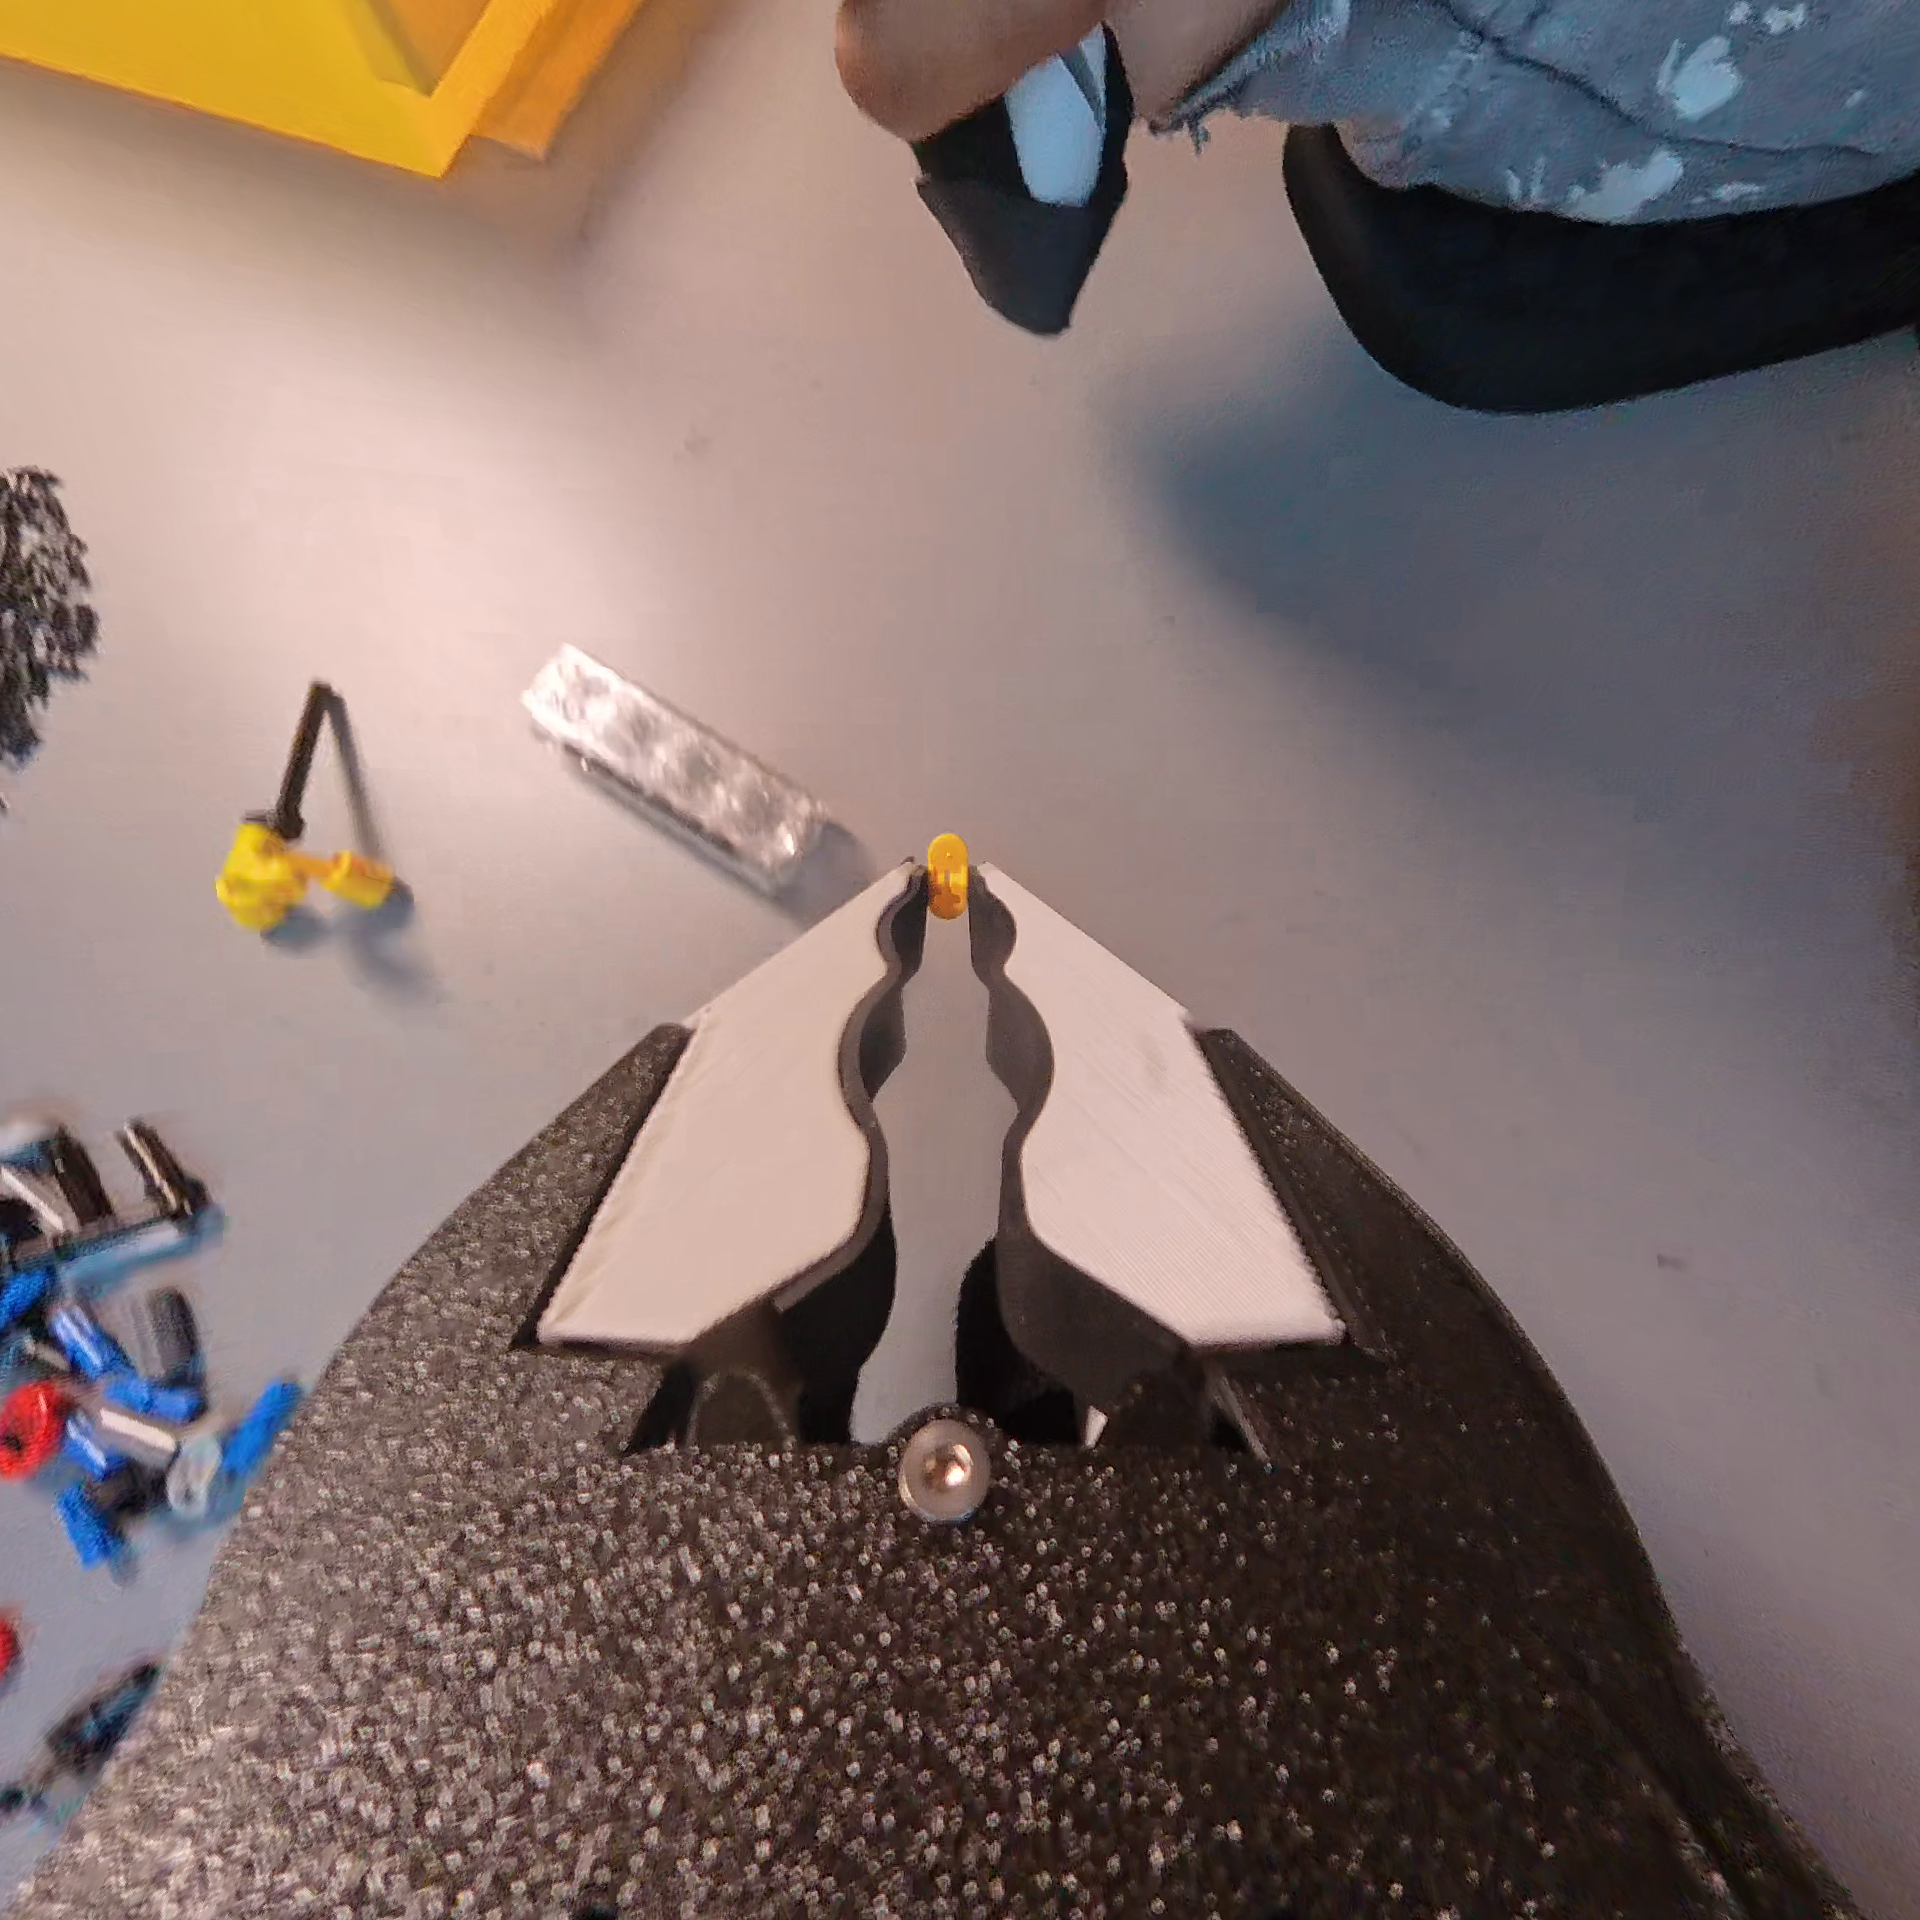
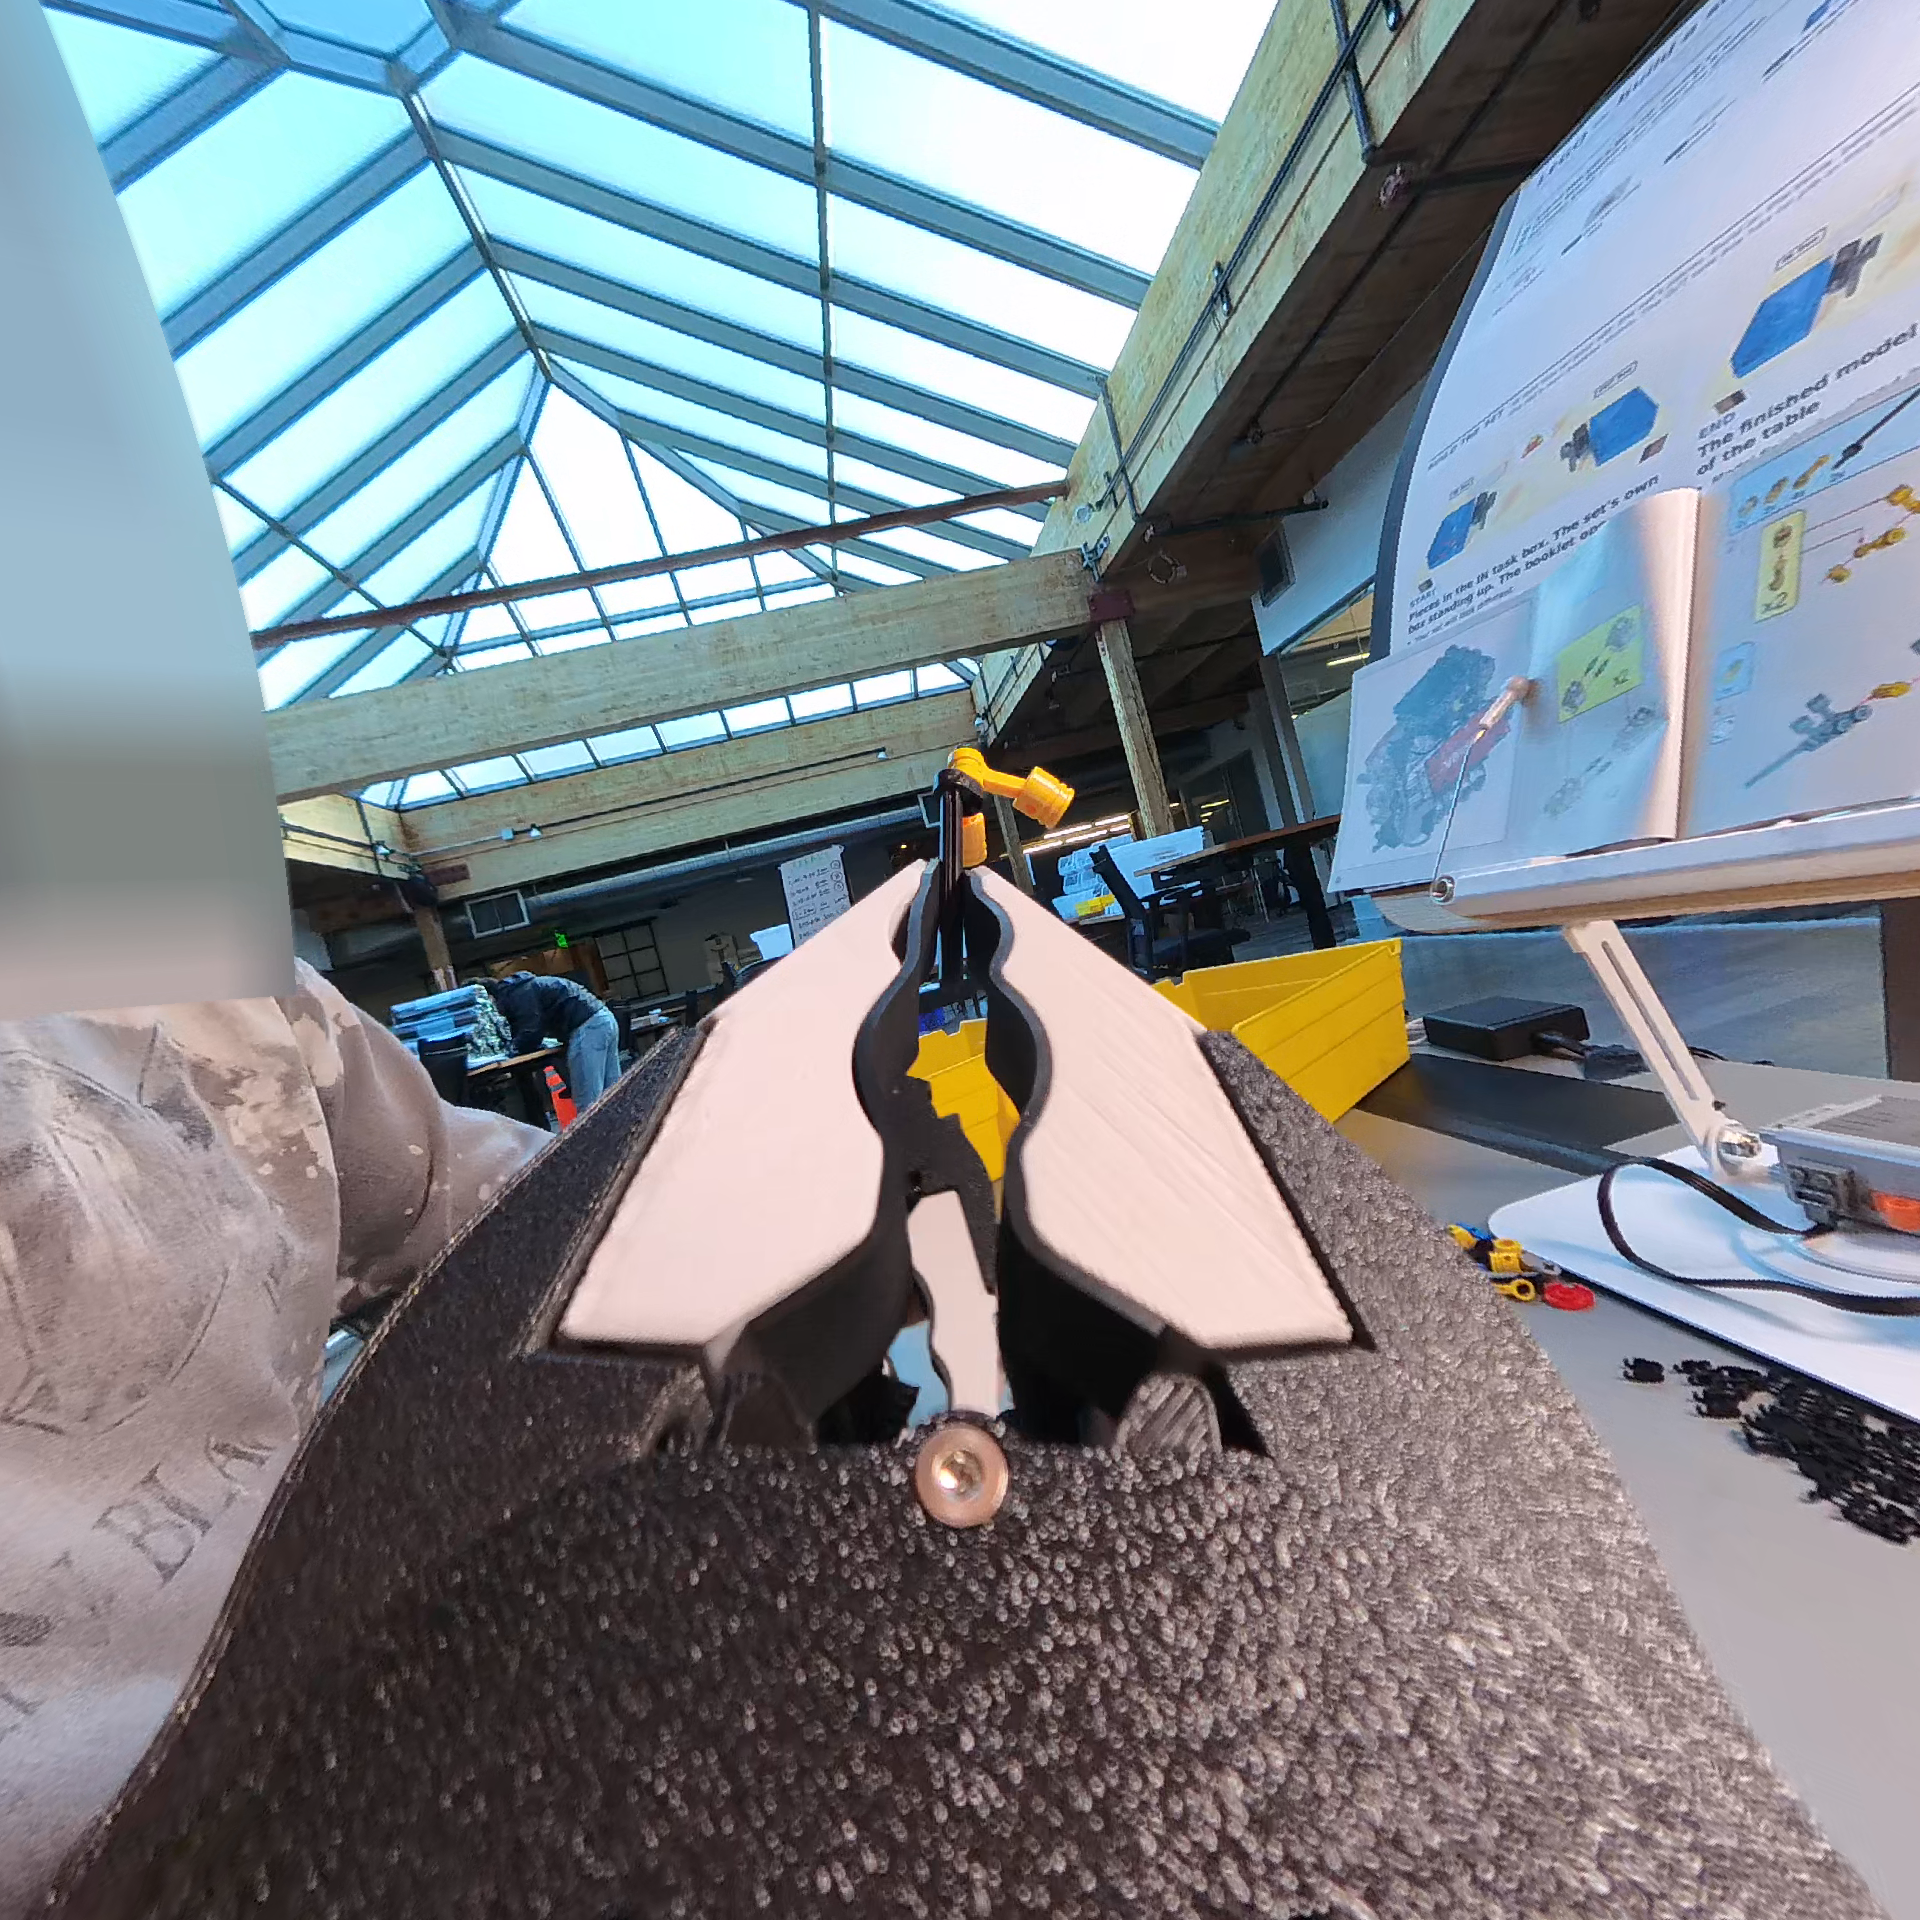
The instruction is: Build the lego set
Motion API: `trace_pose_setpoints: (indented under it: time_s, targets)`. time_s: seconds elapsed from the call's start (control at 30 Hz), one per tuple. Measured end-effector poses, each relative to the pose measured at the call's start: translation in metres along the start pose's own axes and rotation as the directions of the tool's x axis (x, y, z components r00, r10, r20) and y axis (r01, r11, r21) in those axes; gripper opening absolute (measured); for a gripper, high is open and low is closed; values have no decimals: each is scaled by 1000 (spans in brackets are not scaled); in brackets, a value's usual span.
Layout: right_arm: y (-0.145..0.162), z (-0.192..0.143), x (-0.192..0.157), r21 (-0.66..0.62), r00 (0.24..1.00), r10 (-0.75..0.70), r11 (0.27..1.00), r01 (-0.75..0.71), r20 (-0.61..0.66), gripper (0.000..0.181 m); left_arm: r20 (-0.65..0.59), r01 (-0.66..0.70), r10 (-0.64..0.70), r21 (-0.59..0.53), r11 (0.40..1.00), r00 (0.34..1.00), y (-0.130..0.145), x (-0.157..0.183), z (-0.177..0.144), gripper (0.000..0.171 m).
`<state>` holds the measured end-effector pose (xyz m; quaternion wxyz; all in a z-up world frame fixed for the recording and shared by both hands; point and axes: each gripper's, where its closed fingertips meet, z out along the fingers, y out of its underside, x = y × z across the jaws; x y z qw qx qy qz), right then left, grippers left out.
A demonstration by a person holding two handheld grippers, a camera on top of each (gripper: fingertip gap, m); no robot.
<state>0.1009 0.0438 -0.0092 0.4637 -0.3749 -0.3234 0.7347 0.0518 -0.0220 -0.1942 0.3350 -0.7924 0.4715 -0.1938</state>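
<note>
My left gripper (image 1: 947,883) is shut on a small orange-yellow piece (image 1: 947,871) held at its tips above the grey table (image 1: 1039,582). My right gripper (image 2: 951,883) is shut on a thin black axle (image 2: 948,831), raised and pointing upward; yellow connector pieces (image 2: 1013,792) sit on the axle's top end. The right gripper's tips (image 1: 1023,239) also show in the left wrist view at top centre, with a hand above them. A similar black axle with yellow connectors (image 1: 296,847) lies on the table at left.
A clear plastic bag (image 1: 675,769) lies just left of the left gripper's tips. Loose blue, black and red pieces (image 1: 104,1382) lie at lower left, small black pieces (image 2: 1818,1444) at right. Yellow bins (image 2: 1299,1018) stand behind. An instruction booklet on a stand (image 2: 1662,675) and a grey box with cable (image 2: 1839,1174) are at right.
</note>
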Motion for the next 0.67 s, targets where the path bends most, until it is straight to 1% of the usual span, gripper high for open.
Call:
trace_pose_setpoints:
  time_s: [0.13, 0.17, 0.23, 0.37, 0.57, 0.67]
  targets:
    - [11, 3, 0, -18, 999, 33, 999, -33, 10, 4, 65, 39, -34, -92, 995, 997, 49, 5, -24, 8]
    - [15, 4, 1, -29, 999, 40, 999, -39, 11, 4, 89, 62, -53, -109, 992, 995, 58, 3, -27, 8]
    - [25, 6, 1, -53, 999, 50, 997, -50, 12, 4, 125, 107, -92, -114, 988, 988, 68, 1, -32, 8]
    - [35, 8, 1, -82, 999, 53, 995, -52, 8, 4, 131, 136, -120, -124, 983, 984, 73, 5, -36, 9]
    - [38, 8, 3, -91, 998, 57, 994, -57, 2, 4, 9, 156, -155, -91, 984, 988, 71, 21, -38, 11]
    - [40, 8, 3, -96, 998, 60, 994, -59, 5, 4, 15, 153, -152, -82, 985, 988, 71, 18, -40, 11]
